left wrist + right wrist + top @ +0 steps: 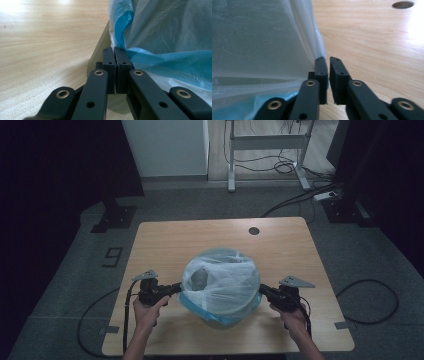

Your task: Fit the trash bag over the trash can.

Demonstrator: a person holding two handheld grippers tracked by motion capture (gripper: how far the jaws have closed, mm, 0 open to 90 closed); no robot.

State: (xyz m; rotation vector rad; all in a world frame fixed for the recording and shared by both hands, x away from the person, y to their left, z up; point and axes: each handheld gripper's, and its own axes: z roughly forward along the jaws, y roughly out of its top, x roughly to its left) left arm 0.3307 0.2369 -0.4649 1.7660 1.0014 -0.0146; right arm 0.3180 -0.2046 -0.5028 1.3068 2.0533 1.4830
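While I watch from the high view, the bin (220,312) sits in the lower middle of the frame on the table (165,237), nearer the bottom edge than the top. A translucent bag (222,280) with a blue hem lines it and puffs up over its mouth like a dome; something dark shows through the film at the bag's left, but I cannot tell what it is.

My left tool (176,288) meets the bag's left side, just left of centre in the frame. In the left gripper view its jaws stand together, and a thin sliver of pale film runs down the seam between the pads, so I read it as clamped on the bag's edge (117,51) where the blue hem folds over the bin's olive wall (98,58).

My right tool (262,290) meets the bag's right side. In the right gripper view its jaws stand slightly apart, a narrow gap between the pads. The bag's film (262,37) lies against the outer face of the left-hand pad (321,75), and I see none of it inside the gap. Bare wood shows beyond, with a round cable hole (403,4) at the upper right of that frame.
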